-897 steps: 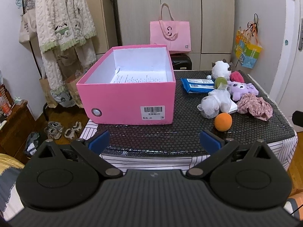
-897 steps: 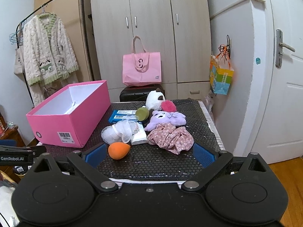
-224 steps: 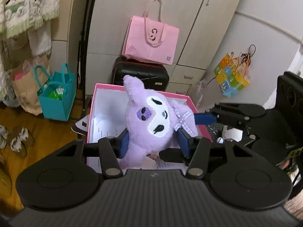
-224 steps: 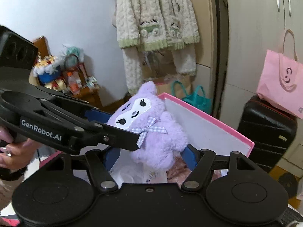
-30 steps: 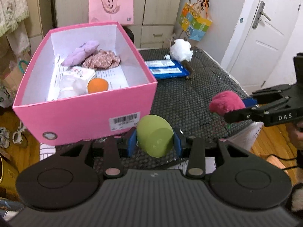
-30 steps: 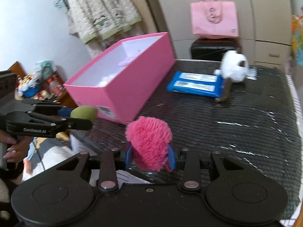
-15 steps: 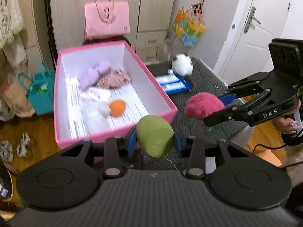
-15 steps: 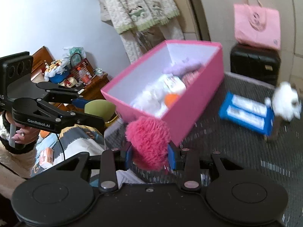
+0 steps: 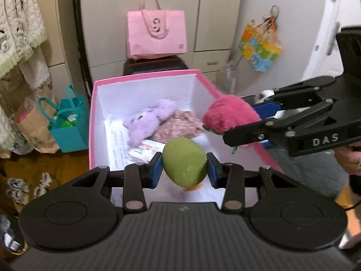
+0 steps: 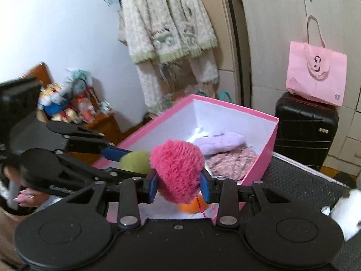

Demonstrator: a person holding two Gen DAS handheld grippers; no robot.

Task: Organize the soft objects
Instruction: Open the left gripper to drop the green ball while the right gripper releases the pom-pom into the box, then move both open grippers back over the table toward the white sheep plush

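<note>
Both grippers loaded and poised over the pink box for release.

Left gripper: blue pads closed on the green egg-shaped sponge, held above the box's near end so it can drop clear of the purple plush and floral fabric at the far end. Right gripper: pads pinched on the red fluffy ball, over the right wall, apparently awaiting the same drop.
</note>
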